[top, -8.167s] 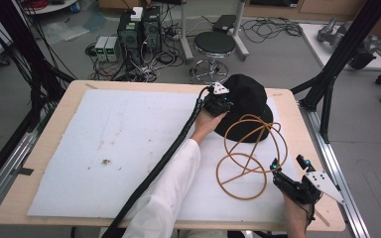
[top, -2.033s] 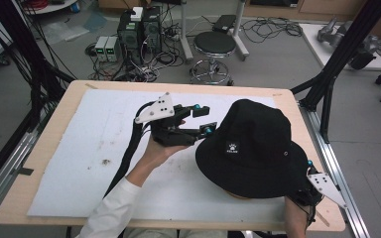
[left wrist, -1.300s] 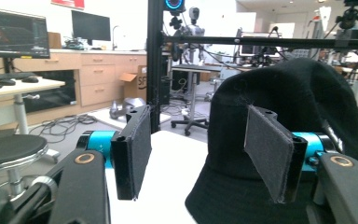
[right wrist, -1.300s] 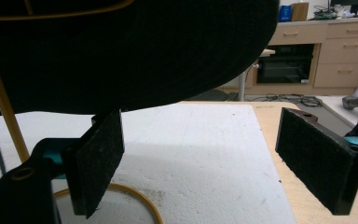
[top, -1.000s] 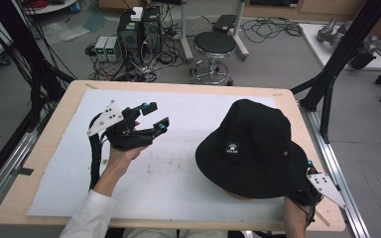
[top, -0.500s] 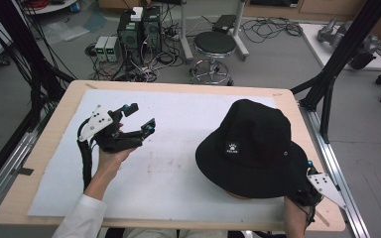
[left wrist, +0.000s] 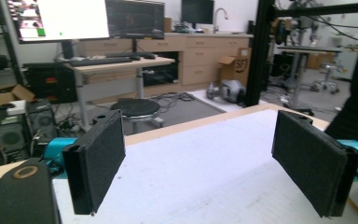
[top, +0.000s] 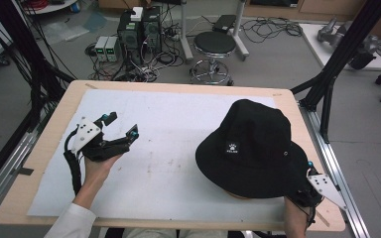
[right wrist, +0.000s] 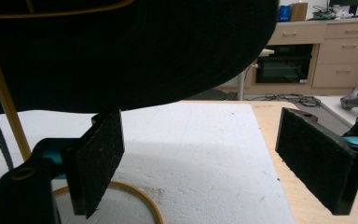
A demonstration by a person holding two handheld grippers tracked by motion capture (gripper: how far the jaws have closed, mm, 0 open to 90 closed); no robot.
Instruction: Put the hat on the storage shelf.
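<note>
While both grippers stood open, a black bucket hat covered the tabletop's right side.
Left gripper: jaws wide, empty, raised at left. Right gripper: jaws wide, empty, under the hat brim, orange cord beneath.

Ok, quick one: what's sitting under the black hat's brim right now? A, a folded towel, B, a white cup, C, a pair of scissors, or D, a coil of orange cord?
D: in the right gripper view an orange cord curves across the white mat beneath the hat, beside the open right gripper.
</note>
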